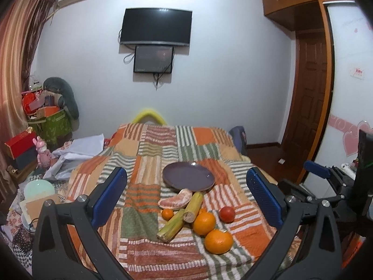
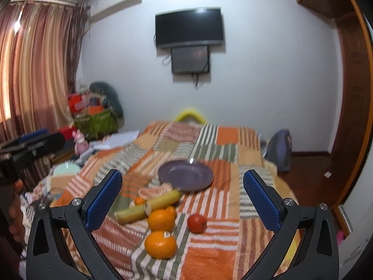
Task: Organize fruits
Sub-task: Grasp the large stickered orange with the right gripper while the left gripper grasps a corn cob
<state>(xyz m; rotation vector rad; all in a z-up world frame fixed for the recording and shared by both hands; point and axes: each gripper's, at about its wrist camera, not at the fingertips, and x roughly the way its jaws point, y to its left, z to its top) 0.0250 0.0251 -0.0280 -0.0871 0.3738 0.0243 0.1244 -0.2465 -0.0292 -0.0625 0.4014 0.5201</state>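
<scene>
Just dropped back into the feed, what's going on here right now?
Nothing is being held yet. The left gripper and right gripper both hang open above the striped blanket on the bed. The purple plate sits empty. Just in front of it lie the fruits: a peeled pomelo segment, two sugarcane pieces, two large oranges, a small tangerine and a red fruit. No fruit has been moved onto the plate.

White walls, wall TV (image 1: 156, 26) — striped curtains (image 1: 14, 65) left, wood door (image 1: 310, 88) right.
</scene>
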